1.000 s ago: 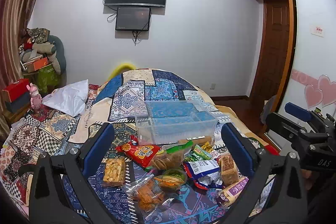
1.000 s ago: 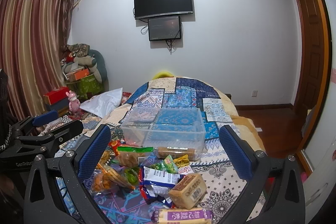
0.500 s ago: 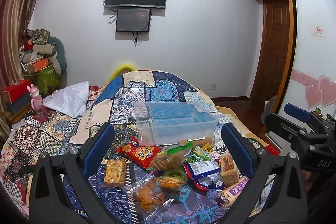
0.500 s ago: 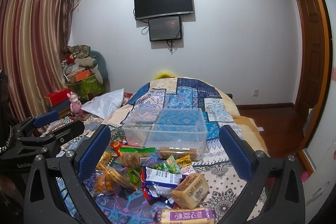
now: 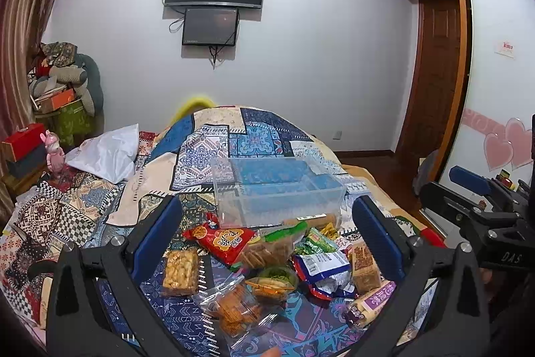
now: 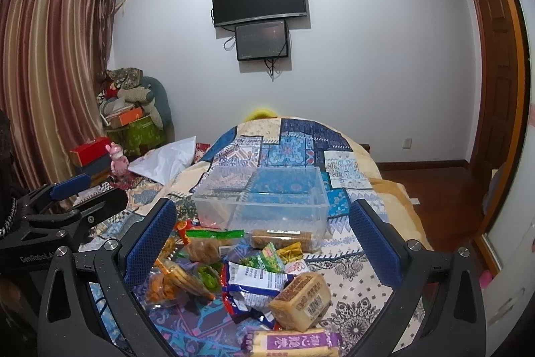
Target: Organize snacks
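Observation:
A heap of snack packets lies on a patterned bedspread in front of a clear plastic bin (image 5: 277,193) (image 6: 264,199), which looks empty. The heap holds a red packet (image 5: 224,240), a peanut brittle bar (image 5: 180,271), a clear bag of crackers (image 5: 234,306), a blue-and-white packet (image 6: 257,280), a brown wrapped block (image 6: 301,296) and a purple-labelled roll (image 6: 294,342). My left gripper (image 5: 267,240) hovers open above the heap, nothing between its fingers. My right gripper (image 6: 260,243) is open too, over the heap's right side. Each gripper shows at the edge of the other's view.
The bed's right edge drops to a wooden floor (image 6: 444,189). A white pillow (image 5: 107,153) lies at the left of the bed. Boxes and stuffed toys (image 6: 133,109) pile up by the curtain. A wardrobe door (image 5: 498,89) stands to the right.
Both views have dropped very slightly, so both grippers have risen or tilted a little. No snack has moved and both grippers stay open.

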Demonstrator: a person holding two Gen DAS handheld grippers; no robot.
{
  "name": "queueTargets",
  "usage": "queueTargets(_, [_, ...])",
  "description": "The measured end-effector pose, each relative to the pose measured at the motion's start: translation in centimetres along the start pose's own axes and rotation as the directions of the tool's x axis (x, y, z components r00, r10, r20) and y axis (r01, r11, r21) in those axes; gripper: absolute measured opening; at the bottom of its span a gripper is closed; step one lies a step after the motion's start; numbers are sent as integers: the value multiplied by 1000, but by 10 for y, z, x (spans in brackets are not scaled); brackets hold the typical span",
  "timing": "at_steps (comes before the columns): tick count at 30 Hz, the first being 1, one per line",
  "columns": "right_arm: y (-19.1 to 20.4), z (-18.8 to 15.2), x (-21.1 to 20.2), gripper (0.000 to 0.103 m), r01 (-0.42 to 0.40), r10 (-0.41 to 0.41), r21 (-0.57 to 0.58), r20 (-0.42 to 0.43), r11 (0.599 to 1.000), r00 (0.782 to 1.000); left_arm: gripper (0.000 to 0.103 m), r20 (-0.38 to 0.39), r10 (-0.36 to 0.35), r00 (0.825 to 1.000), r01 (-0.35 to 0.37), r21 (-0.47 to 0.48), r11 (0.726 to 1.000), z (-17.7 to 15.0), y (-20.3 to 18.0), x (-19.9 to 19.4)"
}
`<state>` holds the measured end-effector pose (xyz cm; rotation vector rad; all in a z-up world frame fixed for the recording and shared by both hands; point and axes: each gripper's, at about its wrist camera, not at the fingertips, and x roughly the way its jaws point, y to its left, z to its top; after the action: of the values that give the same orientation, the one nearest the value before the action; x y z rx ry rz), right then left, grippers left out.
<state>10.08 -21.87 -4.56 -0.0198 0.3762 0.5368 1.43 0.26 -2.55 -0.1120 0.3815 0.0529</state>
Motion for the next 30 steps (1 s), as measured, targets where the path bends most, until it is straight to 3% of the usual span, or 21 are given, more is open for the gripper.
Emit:
queueTargets(7, [-10,-11,10,103,7,-6,4,-50,1000,999,103,-56,26,998,-25,15,1000,-15,9,12])
queueTargets(12, [-22,-28,22,103,28,-28,-6,-123,1000,992,93,-147,54,988,-52,19,998,-35,22,29])
queueTargets(22, [-46,-70,46,103,48,-36,33,-302,998,953,93,-362,41,931,-59,-38,998,-89,40,69])
queueTargets(30, [-64,-86,62,102,52,-10,99,-383,994,924,93,-439,9,898,-52,-87,995,-109,40,93])
